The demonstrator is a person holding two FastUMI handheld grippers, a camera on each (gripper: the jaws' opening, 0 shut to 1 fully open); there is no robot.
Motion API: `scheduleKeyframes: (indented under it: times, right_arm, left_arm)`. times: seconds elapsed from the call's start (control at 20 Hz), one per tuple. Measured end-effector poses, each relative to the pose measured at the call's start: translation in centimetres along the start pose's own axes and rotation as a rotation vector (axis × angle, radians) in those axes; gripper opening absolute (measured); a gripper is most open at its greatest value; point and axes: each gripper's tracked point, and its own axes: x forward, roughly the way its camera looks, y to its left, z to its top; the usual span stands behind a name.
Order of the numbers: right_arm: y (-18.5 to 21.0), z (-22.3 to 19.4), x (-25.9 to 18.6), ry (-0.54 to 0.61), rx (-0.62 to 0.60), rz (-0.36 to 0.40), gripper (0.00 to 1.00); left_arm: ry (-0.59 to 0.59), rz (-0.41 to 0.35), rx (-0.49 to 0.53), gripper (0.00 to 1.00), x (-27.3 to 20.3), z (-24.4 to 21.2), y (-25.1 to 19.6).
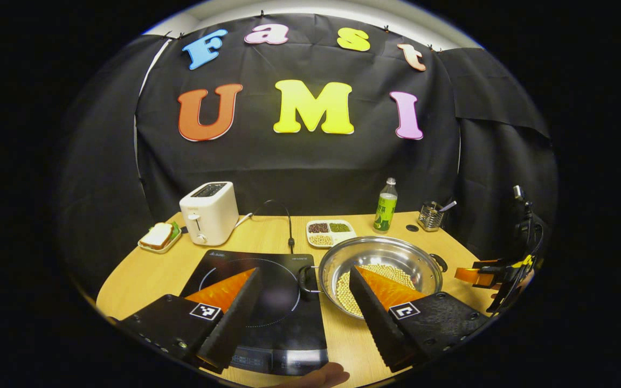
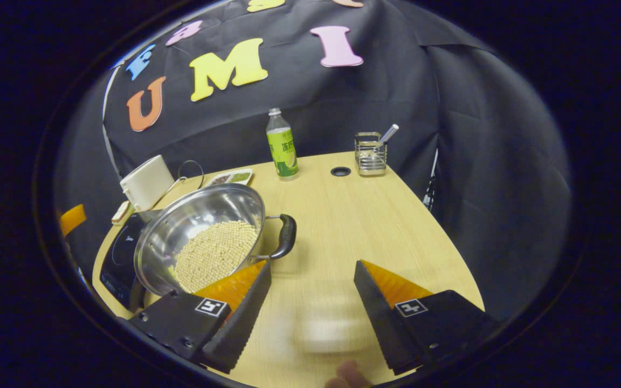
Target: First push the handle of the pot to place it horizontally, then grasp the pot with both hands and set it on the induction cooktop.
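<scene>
Fingers of the left gripper (image 1: 306, 291) stand wide apart with nothing between them, hovering over the gap where the induction cooktop (image 1: 267, 310) meets the pot (image 1: 380, 272). In the right gripper view, the right gripper (image 2: 312, 288) is likewise spread wide and empty, just to the right of the pot (image 2: 202, 237) over bare table (image 2: 353, 215), with its near finger close to the right handle (image 2: 285, 237).

As to progress, I judge the task is at an early stage: the pot sits on the table immediately right of the cooktop, not on it, and neither gripper has hold of it. The right handle appears to jut sideways from the rim, roughly level; the left handle (image 1: 306, 279), a dark loop facing the cooktop, is harder to read, so whether a push is needed there I cannot tell. The two-handed grasp and lift remain.

The pot is a wide, shallow, polished steel bowl with a thin rim, mirror-bright inside, holding a bed of small round pale beans (image 2: 216, 253). Its handles are dark, smooth, curved grips on wire arms. The cooktop is a flat, glossy black slab with a faint printed ring; the table is pale wood grain.
</scene>
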Motion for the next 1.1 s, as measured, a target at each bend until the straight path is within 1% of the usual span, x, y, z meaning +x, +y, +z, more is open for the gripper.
scheduleKeyframes:
  times: [0.1,0.25,0.35,0.45,0.6,0.75,0.8,0.9,0.95,1.0,1.05,1.1]
  right_arm:
    - [0.5,0.9,-0.2,-0.012,0.028,0.021,0.97]
    - [1.2,2.1,0.0,-0.033,-0.003,0.030,0.97]
    - [1.9,2.5,0.8,-0.033,-0.010,0.042,0.98]
    - [2.7,2.6,2.0,-0.021,-0.013,0.056,0.98]
    - [3.1,2.4,4.5,0.006,-0.029,0.049,0.96]
    - [3.6,1.8,6.9,0.049,-0.040,0.046,0.95]
    - [3.8,1.6,7.5,0.066,-0.051,0.044,0.97]
    - [4.2,1.2,8.4,0.094,-0.075,0.048,0.95]
    - [4.2,1.1,8.9,0.106,-0.082,0.045,0.94]
    - [4.3,1.0,9.2,0.117,-0.087,0.045,0.94]
    - [4.4,1.0,9.5,0.123,-0.092,0.048,0.94]
    - [4.5,1.0,9.8,0.126,-0.096,0.052,0.94]
  left_arm:
    - [0.066,0.000,-0.013,0.97,1.4,-1.7,0.1]
    - [0.128,-0.021,-0.031,0.96,3.7,-2.9,-0.5]
    - [0.152,-0.020,-0.026,0.96,4.8,-3.6,-0.5]
    - [0.183,-0.009,-0.024,0.96,6.1,-4.3,-0.2]
    - [0.228,0.006,-0.022,0.96,7.6,-5.2,0.2]
    - [0.263,0.003,-0.014,0.96,8.9,-5.7,0.0]
    - [0.270,-0.003,-0.013,0.96,9.3,-5.8,-0.2]
    - [0.310,-0.015,-0.022,0.95,10.1,-6.4,-0.5]
    - [0.337,-0.028,-0.035,0.83,10.3,-6.6,-0.8]
    - [0.376,-0.048,-0.055,0.78,10.4,-7.1,-1.3]
    - [0.397,-0.035,-0.058,0.74,10.6,-7.1,-1.1]
    - [0.407,-0.030,-0.059,0.75,11.0,-7.1,-1.0]
